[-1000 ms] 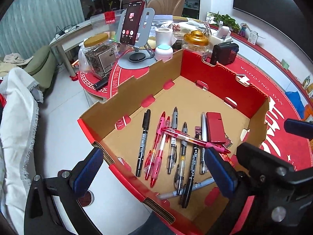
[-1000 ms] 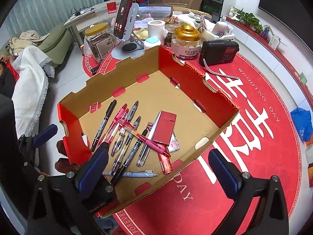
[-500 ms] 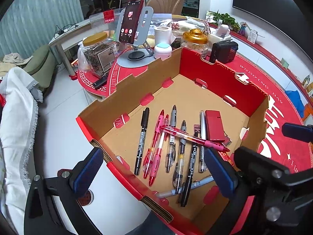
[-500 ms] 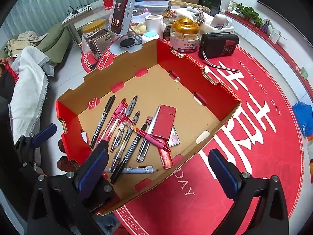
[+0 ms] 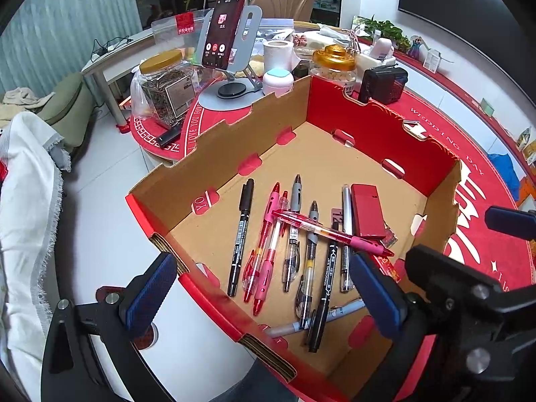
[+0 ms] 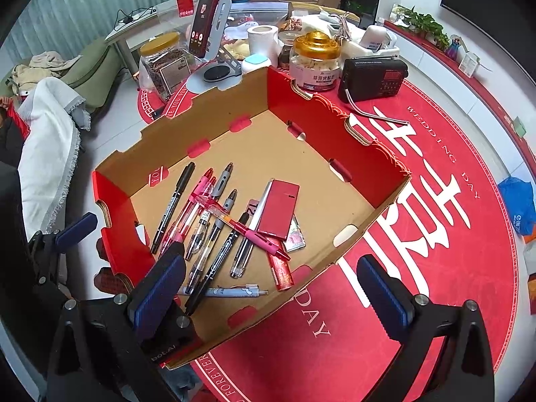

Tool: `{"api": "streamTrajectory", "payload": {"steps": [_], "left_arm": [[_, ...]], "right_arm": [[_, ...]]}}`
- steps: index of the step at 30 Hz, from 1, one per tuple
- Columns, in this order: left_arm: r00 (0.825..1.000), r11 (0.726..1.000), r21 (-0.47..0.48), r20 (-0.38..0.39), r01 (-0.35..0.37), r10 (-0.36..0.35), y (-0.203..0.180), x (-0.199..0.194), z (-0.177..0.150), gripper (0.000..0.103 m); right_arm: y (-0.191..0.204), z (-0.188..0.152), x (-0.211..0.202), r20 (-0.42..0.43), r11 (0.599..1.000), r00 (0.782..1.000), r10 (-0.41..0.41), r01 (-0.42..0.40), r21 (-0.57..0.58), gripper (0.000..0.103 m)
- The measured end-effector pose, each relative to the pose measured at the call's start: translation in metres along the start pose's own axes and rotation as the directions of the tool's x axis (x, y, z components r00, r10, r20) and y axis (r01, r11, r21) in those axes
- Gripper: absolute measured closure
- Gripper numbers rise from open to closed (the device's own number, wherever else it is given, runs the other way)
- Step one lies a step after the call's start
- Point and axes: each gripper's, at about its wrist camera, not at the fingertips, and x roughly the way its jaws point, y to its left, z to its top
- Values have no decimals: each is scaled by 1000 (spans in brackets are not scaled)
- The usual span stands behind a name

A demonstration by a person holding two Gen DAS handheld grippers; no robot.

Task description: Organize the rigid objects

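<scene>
Pens [image 5: 294, 244] are seen lying loose on the floor of the cardboard box [image 6: 214, 127], w/ a flat red case [image 6: 277, 209] beside them. Most pens are laid roughly parallel, tips toward the far wall, but a pink pen [image 5: 330, 232] is lying crosswise on top of several, and a pale blue pen [image 6: 222, 291] is lying crosswise near the front wall. A small red stick [image 6: 281, 269] and a card are partly tucked under the case. Task is judged partway at most: items are gathered inside the box, yet the crossed pens and stacked bits are left to be straightened. Nothing is held by either tool.

Pens look slim, hard, mostly clear or pink barrels w/ a few black markers; case looks rigid w/ a glossy lid.

Left gripper [image 5: 264, 291] is held over the box's near-left corner, jaws spread wide, empty. Right gripper [image 6: 269, 293] is held over the front wall, jaws also wide, empty.

Box is set on a round table [image 6: 435, 268] w/ a red printed cover. Behind the box are set a gold-lid jar [image 6: 315, 58], a black radio [image 6: 373, 77], a phone [image 5: 222, 30] on a stand, & a jar w/ a yellow lid [image 5: 165, 90].
</scene>
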Motion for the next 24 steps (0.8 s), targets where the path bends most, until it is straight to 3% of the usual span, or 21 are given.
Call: {"api": "streamTrajectory", "payload": {"steps": [24], "left_arm": [[1000, 1000, -21, 5, 0, 0, 5, 1, 2, 0]], "right_arm": [[-1, -1, 1, -2, 1000, 1000, -6, 6, 11, 0]]}}
